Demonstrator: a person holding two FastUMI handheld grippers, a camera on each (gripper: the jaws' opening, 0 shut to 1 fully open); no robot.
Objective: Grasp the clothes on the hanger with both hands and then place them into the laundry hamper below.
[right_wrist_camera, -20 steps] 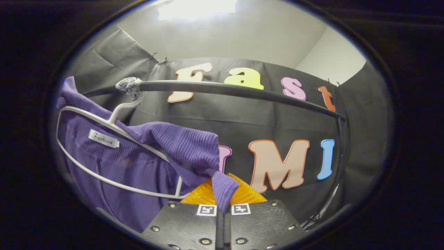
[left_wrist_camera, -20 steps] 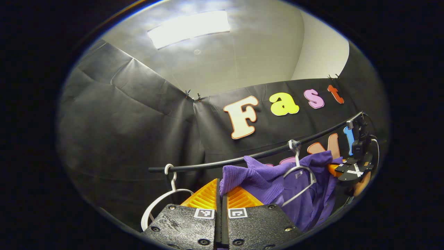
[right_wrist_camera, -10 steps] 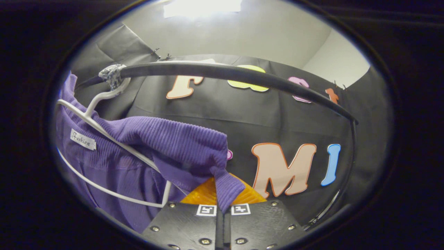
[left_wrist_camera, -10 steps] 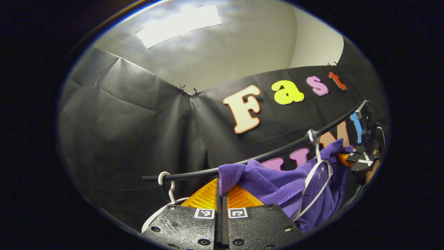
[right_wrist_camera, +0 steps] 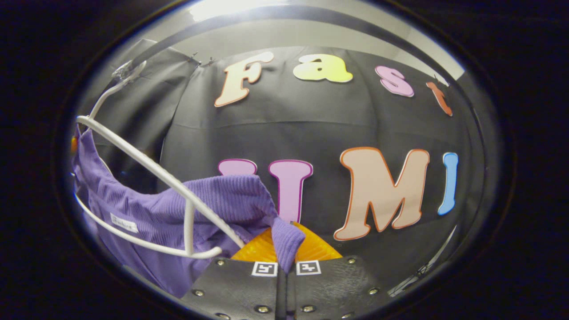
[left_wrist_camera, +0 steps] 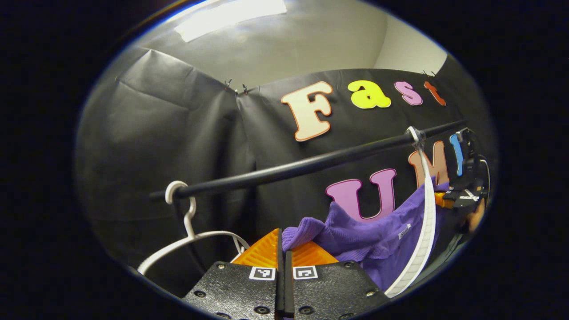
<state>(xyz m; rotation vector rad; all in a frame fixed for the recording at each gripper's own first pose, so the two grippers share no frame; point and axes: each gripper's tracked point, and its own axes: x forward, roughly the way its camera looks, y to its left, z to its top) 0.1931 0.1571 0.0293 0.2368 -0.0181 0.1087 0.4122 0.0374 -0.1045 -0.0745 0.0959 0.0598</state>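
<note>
A purple ribbed garment (left_wrist_camera: 373, 235) stretches between my two grippers. My left gripper (left_wrist_camera: 283, 246) is shut on one shoulder of it, near the bottom of the left gripper view. In the right gripper view my right gripper (right_wrist_camera: 284, 244) is shut on the other shoulder of the purple garment (right_wrist_camera: 146, 218). A white hanger (right_wrist_camera: 146, 169) stays hooked on the black rail (left_wrist_camera: 311, 164), and the cloth now sags below its upper arm. The right gripper (left_wrist_camera: 462, 198) also appears far off at the right edge of the left gripper view, with a hand behind it.
A second, bare white hanger (left_wrist_camera: 186, 231) hangs on the rail near its left end, close to my left gripper. The black rail (right_wrist_camera: 284, 13) arcs overhead in the right gripper view. Black cloth walls close in the back and left.
Both grippers have dropped below the rail with the garment. The cloth has slid down off the hanger's shoulders, and the rail and hanger hook have risen in both views.
</note>
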